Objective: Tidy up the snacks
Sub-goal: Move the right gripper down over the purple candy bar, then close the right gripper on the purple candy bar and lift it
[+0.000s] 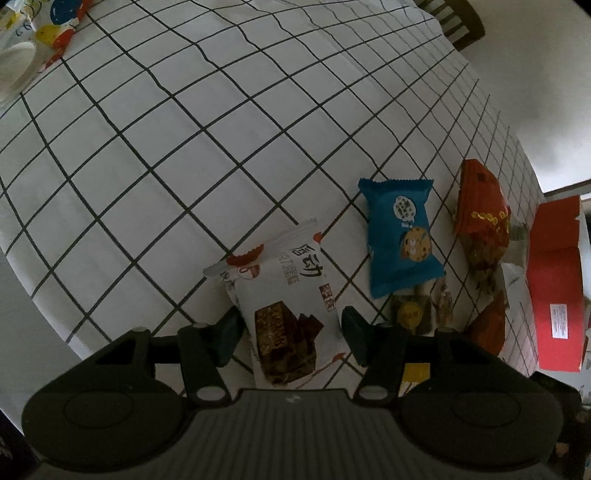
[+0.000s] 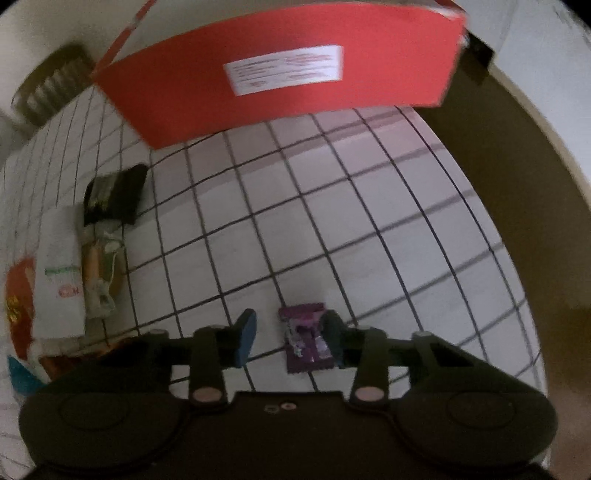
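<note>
While my left gripper [image 1: 288, 338] stands with its jaws apart, a white snack packet [image 1: 284, 295] lies between the fingers, printed with dark characters and a brown layered wafer; whether the pads touch it I cannot tell. Just right of it on the grid tablecloth [image 1: 166, 147] lies a blue cookie packet [image 1: 400, 236], and beyond that an orange-red bag [image 1: 480, 214] near the cloth's right edge, beside a red box [image 1: 554, 280]. Ahead and left of these the cloth offers broad bare squares up to a colourful wrapper [image 1: 62, 22] at the far corner.

My right gripper [image 2: 290, 336] is also spread wide, with a small purple packet [image 2: 304, 338] lying flat on the cloth, close against the right-hand finger and well apart from the left-hand one. The red box [image 2: 288, 77] stands ahead across bare squares. A black packet [image 2: 114, 194] and a white packet [image 2: 59, 273] lie off left.
</note>
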Action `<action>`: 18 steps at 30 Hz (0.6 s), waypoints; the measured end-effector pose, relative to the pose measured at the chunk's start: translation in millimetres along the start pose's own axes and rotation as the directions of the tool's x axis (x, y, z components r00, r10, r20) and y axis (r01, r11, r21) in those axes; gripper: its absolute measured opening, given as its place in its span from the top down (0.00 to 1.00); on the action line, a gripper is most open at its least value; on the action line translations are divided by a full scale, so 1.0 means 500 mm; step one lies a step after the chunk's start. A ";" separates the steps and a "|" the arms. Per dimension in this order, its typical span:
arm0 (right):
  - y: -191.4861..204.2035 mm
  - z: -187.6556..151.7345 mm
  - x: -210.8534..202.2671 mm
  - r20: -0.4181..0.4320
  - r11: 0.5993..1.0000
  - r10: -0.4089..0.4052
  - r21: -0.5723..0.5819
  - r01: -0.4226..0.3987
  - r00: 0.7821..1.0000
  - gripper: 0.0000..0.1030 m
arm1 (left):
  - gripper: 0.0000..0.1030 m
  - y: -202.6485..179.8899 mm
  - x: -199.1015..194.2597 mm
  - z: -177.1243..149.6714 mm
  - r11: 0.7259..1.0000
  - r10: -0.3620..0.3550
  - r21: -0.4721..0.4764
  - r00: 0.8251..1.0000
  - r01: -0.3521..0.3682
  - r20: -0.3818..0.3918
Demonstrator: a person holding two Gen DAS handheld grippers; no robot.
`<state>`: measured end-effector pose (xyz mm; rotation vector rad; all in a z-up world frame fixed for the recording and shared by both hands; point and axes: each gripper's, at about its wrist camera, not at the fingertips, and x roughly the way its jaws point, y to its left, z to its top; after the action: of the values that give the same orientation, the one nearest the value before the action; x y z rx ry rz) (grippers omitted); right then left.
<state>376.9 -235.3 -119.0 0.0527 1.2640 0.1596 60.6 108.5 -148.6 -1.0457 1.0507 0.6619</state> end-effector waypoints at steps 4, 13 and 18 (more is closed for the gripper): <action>0.025 -0.011 0.001 0.000 0.992 -0.029 -0.121 0.029 1.000 0.71 | 0.44 -0.004 -0.012 -0.005 0.999 -0.019 0.037 1.000 0.018 0.016; 0.035 -0.032 -0.002 0.046 0.969 -0.041 -0.243 0.051 0.998 0.79 | 0.47 -0.034 -0.035 -0.010 0.988 -0.074 0.139 0.997 0.069 0.035; 0.023 -0.042 -0.008 0.073 0.971 -0.025 -0.237 0.042 0.997 0.80 | 0.49 -0.048 -0.033 -0.014 0.981 -0.078 0.180 0.996 0.072 0.030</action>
<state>354.5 -225.4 -120.4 -0.1686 1.1683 0.2773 72.1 93.4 -125.5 -0.9097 1.0143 0.5139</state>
